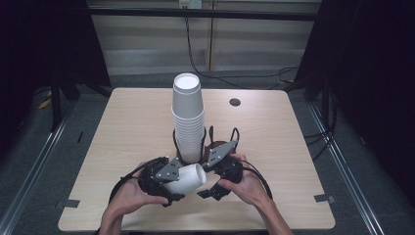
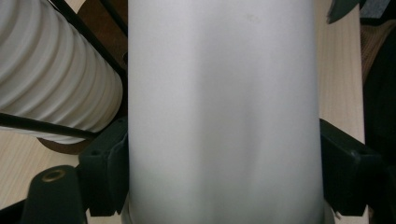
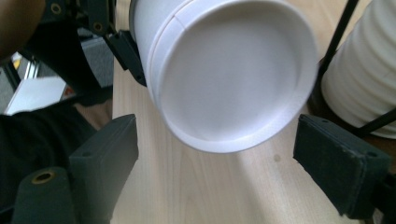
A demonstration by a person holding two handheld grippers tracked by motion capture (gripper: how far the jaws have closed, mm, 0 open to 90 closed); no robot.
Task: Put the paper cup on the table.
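White, seemingly unprinted paper cup [image 1: 188, 178]

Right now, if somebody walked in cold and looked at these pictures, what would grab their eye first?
Probably the tall stack of white paper cups, standing in a black wire holder at the middle of the wooden table. Just in front of it, the left gripper clamps a single white cup lying on its side. Its closed base points at the open right gripper, whose jaws stand apart on either side without touching it.
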